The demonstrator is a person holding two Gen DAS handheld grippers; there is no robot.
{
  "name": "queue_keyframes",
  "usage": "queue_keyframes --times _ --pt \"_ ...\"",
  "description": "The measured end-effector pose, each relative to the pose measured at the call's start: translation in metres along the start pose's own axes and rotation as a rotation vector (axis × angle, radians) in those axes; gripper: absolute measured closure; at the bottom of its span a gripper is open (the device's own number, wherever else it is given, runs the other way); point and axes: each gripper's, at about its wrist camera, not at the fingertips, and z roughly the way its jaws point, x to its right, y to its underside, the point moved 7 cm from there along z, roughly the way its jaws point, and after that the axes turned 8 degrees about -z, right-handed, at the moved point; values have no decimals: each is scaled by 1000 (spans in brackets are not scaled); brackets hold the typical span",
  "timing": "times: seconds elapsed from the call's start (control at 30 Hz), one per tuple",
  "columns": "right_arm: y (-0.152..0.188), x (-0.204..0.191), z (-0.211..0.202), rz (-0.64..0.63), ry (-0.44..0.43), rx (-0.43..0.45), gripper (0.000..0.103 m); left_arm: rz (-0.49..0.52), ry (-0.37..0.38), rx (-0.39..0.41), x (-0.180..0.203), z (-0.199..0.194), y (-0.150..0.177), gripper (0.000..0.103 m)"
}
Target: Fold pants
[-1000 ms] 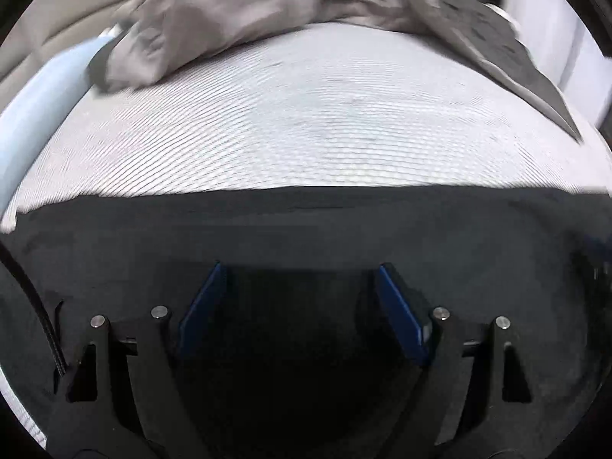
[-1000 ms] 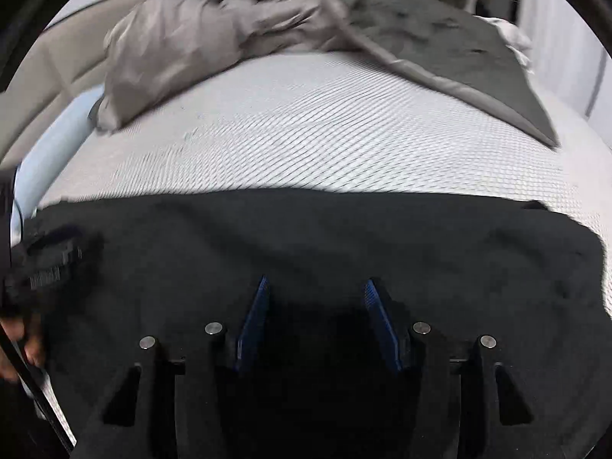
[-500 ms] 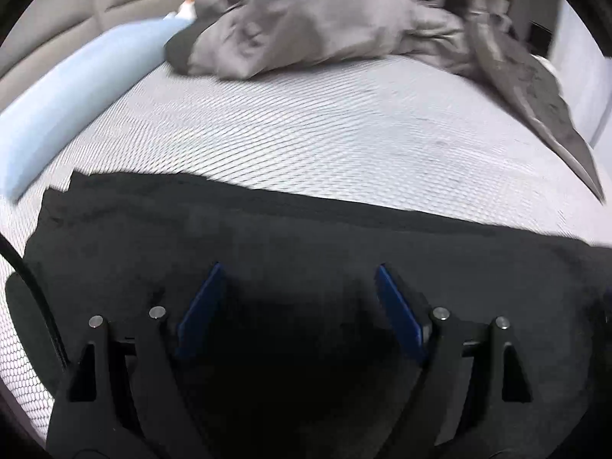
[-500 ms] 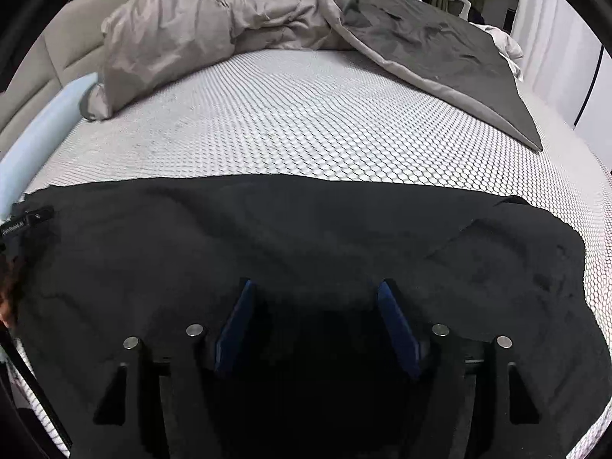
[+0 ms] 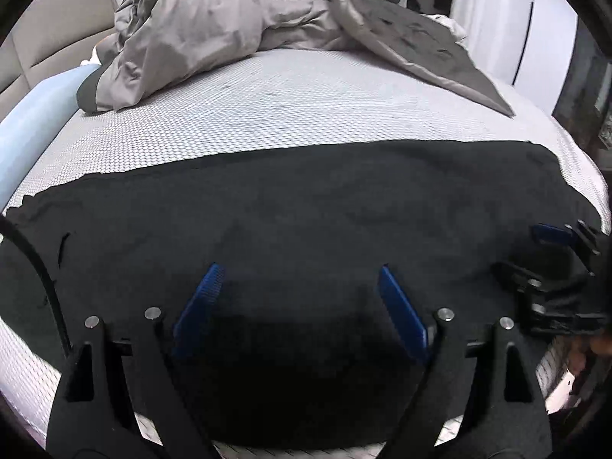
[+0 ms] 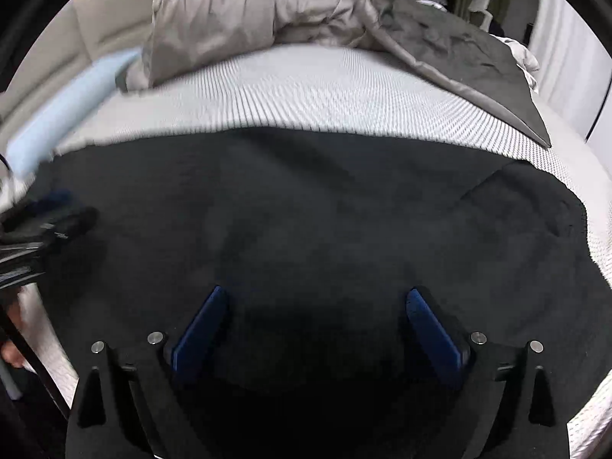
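Black pants (image 5: pixel 306 199) lie spread flat across the near part of the bed, also filling the right wrist view (image 6: pixel 306 199). My left gripper (image 5: pixel 300 267) hovers over the pants' near edge, jaws wide and still opening, with nothing gripped between its blue pads (image 5: pixel 199 306). My right gripper (image 6: pixel 315 290) stands above the cloth further right, jaws opening wide and pads off the fabric. The right gripper (image 5: pixel 550 260) shows at the right edge of the left wrist view. At the left edge of the right wrist view the left gripper (image 6: pixel 49 210) appears blurred.
The white mesh mattress (image 5: pixel 287 103) stretches beyond the pants. A crumpled grey duvet (image 5: pixel 199 26) and a dark blanket (image 5: pixel 432 49) lie at the far side. A light blue pillow (image 5: pixel 34 114) rests by the beige headboard (image 5: pixel 46 38) on the left.
The right jaws have spread much wider off the cloth. The left gripper has drawn back and swung, so more of the pants and the right gripper show in its view.
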Motion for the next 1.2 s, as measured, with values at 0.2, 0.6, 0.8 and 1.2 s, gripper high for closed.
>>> queue_keyframes --times 0.2,0.6,0.8,1.2 --pt "20 39 -8 13 125 -26 6 30 -2 13 19 -13 35 20" --pt "37 78 -39 132 181 44 6 60 31 11 17 -14 38 20" --pt "48 57 -38 32 170 12 6 104 15 0 19 -8 40 20" --pt "85 143 -64 282 370 21 10 117 7 -5 12 -1 40 15"
